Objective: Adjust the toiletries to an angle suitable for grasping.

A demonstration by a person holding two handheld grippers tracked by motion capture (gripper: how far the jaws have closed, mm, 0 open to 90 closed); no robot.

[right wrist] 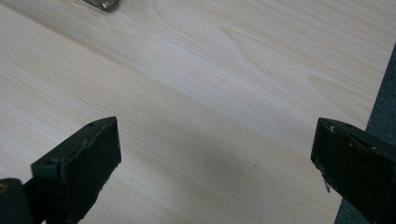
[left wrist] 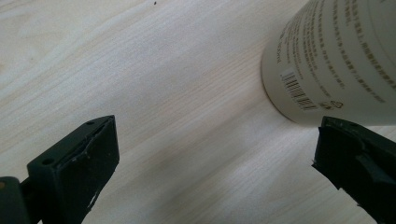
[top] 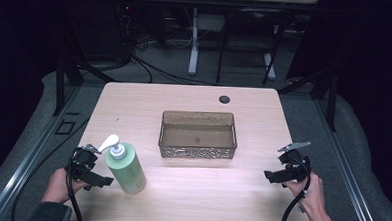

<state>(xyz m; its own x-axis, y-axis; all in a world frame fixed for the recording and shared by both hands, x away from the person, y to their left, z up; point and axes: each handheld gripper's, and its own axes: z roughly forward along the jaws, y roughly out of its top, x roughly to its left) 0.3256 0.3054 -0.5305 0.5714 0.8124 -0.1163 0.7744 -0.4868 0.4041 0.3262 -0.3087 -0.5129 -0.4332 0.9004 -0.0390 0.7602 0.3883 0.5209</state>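
We saw a light wooden table (top: 190,190) with a green pump bottle (top: 126,167) standing upright near its front left corner, a white pump head on top. Just left of the bottle, the left gripper (top: 93,172) was held low by the person's left hand (top: 60,185). In the left gripper view its two black jaws stood wide apart with only bare wood between them; the base of the bottle (left wrist: 336,60), with a barcode and small print, was just beyond the right-hand jaw, and we could not tell if they touched.

The right gripper (top: 276,176) was near the front right edge of the table, held by the right hand (top: 313,198). Its jaws were spread wide too, gripping nothing.

A brown translucent rectangular basket (top: 197,150) sat in the middle of the table, well apart from the bottle and from both grippers.
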